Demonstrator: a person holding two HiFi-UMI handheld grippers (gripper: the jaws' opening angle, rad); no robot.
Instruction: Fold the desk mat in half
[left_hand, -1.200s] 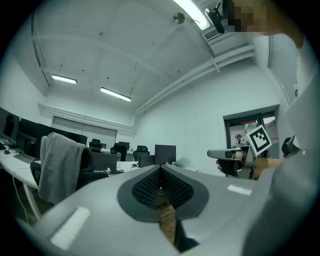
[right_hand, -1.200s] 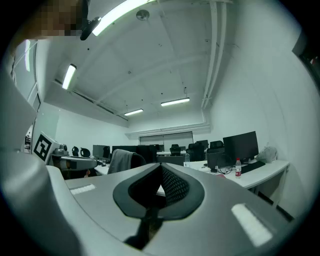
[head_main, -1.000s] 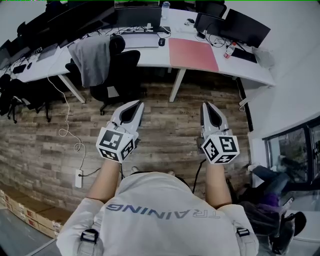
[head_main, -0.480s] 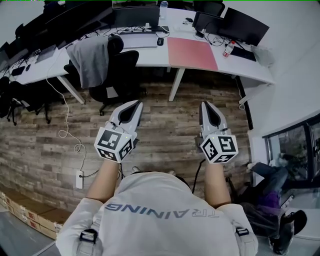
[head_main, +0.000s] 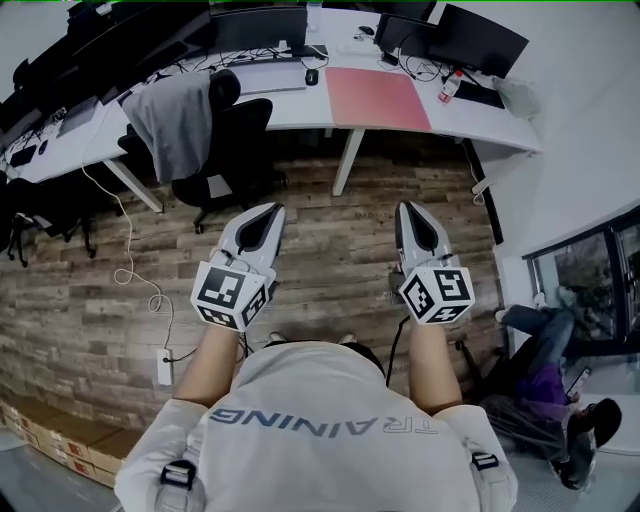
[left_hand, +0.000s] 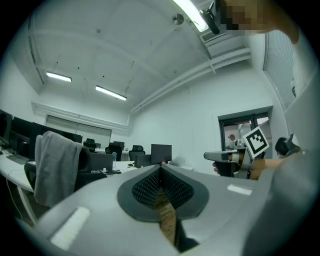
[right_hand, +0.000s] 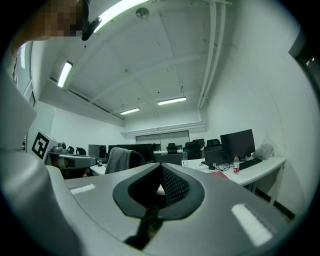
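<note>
**Both grippers closed and empty; pink mat lies flat on the desk ahead**

The long white desk (head_main: 300, 112) runs out of the head view at its left end, and the top of the frame cuts its far edge. The dark monitors (head_main: 478, 40) along it therefore cannot be fully counted; at least three show. A seated person (head_main: 545, 395), well apart from the desk at the lower right, is partly cut off. The right gripper view catches only a thin pink sliver of the mat.

There is one flat pink rectangular desk mat (head_main: 378, 98), unfolded on the desk to the right of its middle leg. One black office chair (head_main: 245, 135) with one grey garment (head_main: 175, 118) over its back is pushed up to the desk left of the mat. One clear bottle with a red label (head_main: 447, 92) stands on the desk just right of the mat.

The two tools, the left gripper (head_main: 268, 208) and the right gripper (head_main: 408, 207), each carry one marker cube. They are held side by side over the wood-plank floor (head_main: 330, 245), well short of the desk and pointing toward it. Each has its jaws pressed together with nothing between them.

Compared with a second ago, the desk and mat sit slightly higher and further left in the head view. More of the seated person shows. The grippers keep the same pose and the same closed jaws.
</note>
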